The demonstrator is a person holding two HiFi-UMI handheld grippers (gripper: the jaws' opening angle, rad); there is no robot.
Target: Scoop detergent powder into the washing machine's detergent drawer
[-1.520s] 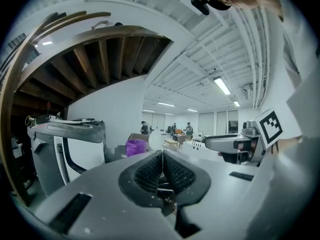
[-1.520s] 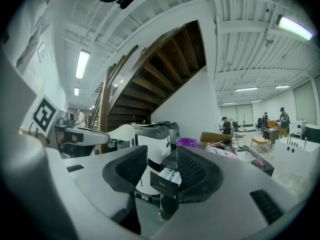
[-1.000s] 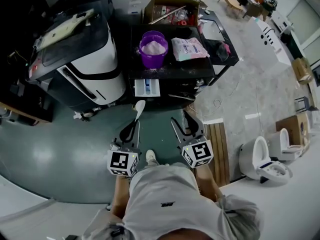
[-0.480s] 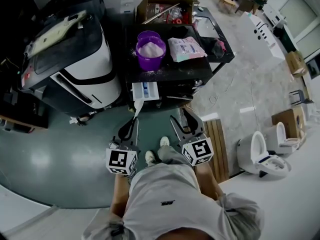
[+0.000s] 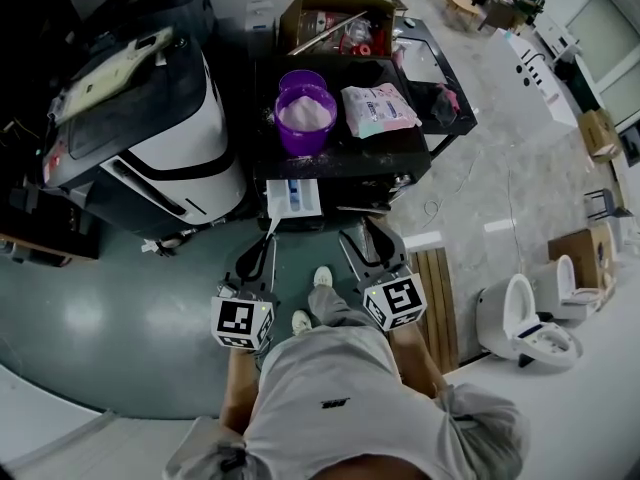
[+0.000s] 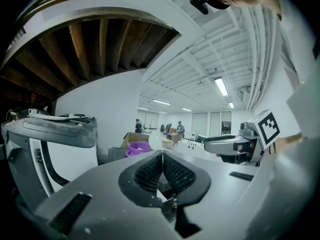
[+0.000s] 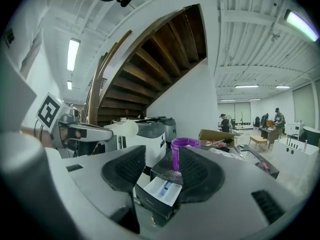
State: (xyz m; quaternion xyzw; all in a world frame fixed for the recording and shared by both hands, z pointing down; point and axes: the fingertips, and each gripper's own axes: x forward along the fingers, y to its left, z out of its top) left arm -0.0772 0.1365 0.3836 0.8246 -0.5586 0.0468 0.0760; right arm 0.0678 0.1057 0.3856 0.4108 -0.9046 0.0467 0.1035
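Stepped closer since a second ago, bringing the black table (image 5: 400,153) and the white detergent drawer (image 5: 293,197) nearer to both tongs, one shoe (image 5: 322,276) now ahead on the green floor (image 5: 120,298). Grips a white spoon (image 7: 124,128) in the left tongs (image 5: 265,249), pads pressed together on the thin handle with no gap showing. Holds that spoon pointing ahead toward the table, bowl foremost, just short of the drawer's near edge in the head view; cannot tell whether touching it. Carries the right tongs (image 5: 361,240) wide apart and empty, level with the left pair and just to its right. Frames the drawer between the open right jaws in the right gripper view, beyond the tips and untouched, jutting from the table's front, a blue insert in its middle compartment. Shows a purple tub (image 5: 305,116) heaped with white powder on the table straight behind the drawer, a detergent bag (image 5: 378,108) lying flat just right of the tub. Places the washing machine (image 5: 165,133) left of the table, well apart from both tongs.
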